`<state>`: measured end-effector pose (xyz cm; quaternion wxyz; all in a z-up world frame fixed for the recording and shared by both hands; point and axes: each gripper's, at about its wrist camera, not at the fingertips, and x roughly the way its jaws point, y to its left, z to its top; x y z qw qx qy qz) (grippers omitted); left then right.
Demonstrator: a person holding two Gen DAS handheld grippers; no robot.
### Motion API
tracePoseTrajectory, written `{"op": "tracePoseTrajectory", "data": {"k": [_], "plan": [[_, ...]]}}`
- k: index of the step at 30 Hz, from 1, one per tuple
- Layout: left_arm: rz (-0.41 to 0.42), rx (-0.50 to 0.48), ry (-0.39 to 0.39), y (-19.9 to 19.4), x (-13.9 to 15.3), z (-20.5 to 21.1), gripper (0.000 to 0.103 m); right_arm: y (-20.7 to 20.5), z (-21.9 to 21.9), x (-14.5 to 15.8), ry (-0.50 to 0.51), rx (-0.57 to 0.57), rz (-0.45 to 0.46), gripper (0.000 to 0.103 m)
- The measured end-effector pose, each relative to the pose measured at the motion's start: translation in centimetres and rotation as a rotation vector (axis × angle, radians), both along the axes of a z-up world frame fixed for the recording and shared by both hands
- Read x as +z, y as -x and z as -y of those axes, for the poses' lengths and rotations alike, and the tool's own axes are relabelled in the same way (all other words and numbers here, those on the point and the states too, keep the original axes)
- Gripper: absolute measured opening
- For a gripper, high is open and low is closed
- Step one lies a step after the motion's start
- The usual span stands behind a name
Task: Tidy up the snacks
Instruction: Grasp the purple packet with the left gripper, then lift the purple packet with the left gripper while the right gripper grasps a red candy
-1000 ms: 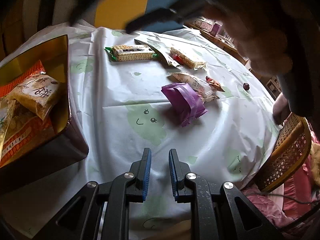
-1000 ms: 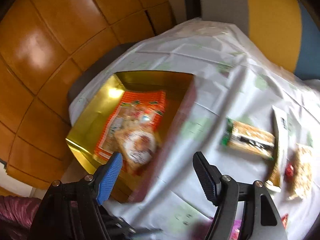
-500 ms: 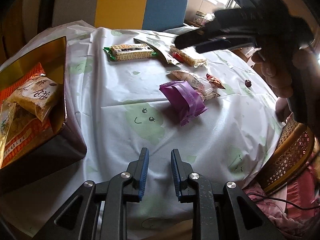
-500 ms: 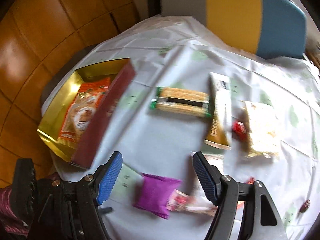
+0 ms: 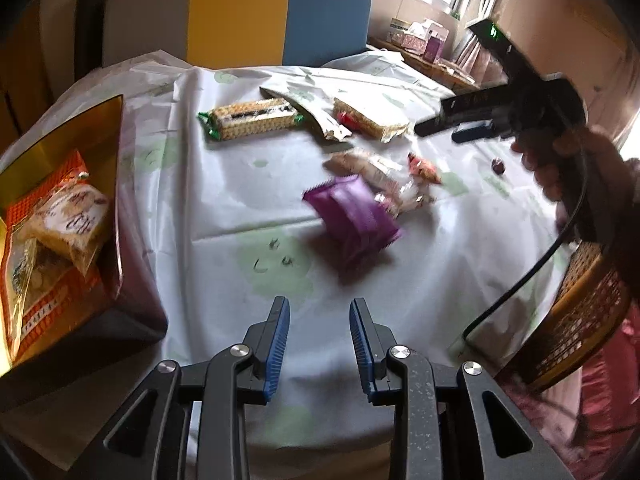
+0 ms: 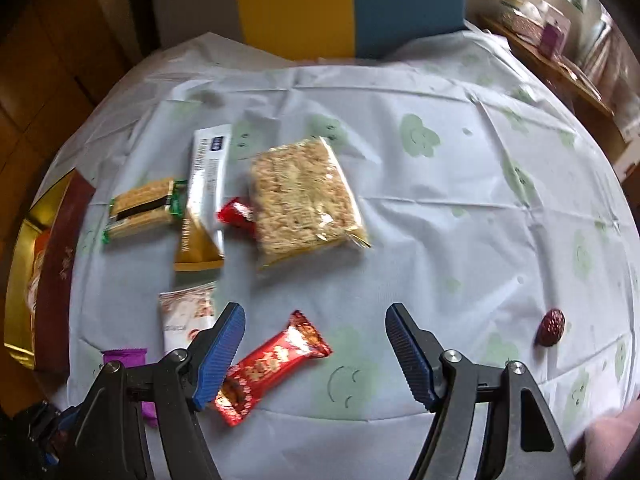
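A gold-lined box (image 5: 100, 128) at the table's left holds an orange snack bag (image 5: 48, 240) and a pale packet (image 5: 76, 220). Loose snacks lie on the white tablecloth: a purple packet (image 5: 352, 216), a green-ended cracker pack (image 5: 252, 118), a clear rice-cake pack (image 6: 304, 200), a long white-and-gold sachet (image 6: 204, 196), a small red candy (image 6: 236, 214) and a red bar (image 6: 272, 364). My left gripper (image 5: 318, 344) is open and empty above the table's near edge, short of the purple packet. My right gripper (image 6: 314, 354) is wide open and empty, hovering over the red bar.
A dark red date (image 6: 553, 326) lies alone at the table's right. A yellow, blue and grey chair back (image 5: 240, 12) stands behind the table. A wicker chair (image 5: 580, 312) is at the right edge. A white printed packet (image 6: 186, 316) lies by my right gripper's left finger.
My left gripper has opened from nearly shut. My right gripper has swung from above the gold box to the right, across the table, and now hovers over the red bar.
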<state>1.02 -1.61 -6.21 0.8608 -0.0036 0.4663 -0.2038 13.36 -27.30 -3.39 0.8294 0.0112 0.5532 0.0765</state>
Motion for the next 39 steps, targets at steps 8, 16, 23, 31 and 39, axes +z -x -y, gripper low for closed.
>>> {"op": "tracePoseTrajectory", "data": {"k": [8, 16, 23, 31, 39], "plan": [[-0.031, 0.018, 0.047, -2.3, 1.3, 1.6, 0.037, -0.1, -0.4, -0.3, 0.037, -0.002, -0.014, 0.074], [-0.045, 0.058, 0.066, -4.6, 2.0, 3.3, 0.051, 0.1, 0.2, 0.5, 0.039, -0.031, 0.029, 0.074], [-0.088, 0.127, 0.034, -6.8, 0.8, 4.8, 0.054, 0.1, 1.2, 1.3, 0.024, -0.086, 0.066, 0.074], [-0.142, 0.141, 0.053, -8.3, -1.0, 4.9, 0.044, 0.0, 1.4, 1.4, 0.021, -0.095, 0.068, 0.073], [-0.049, 0.187, -0.023, -6.7, -0.4, 1.8, 0.044, -0.1, 1.3, 1.1, 0.041, -0.086, 0.065, 0.064]]}}
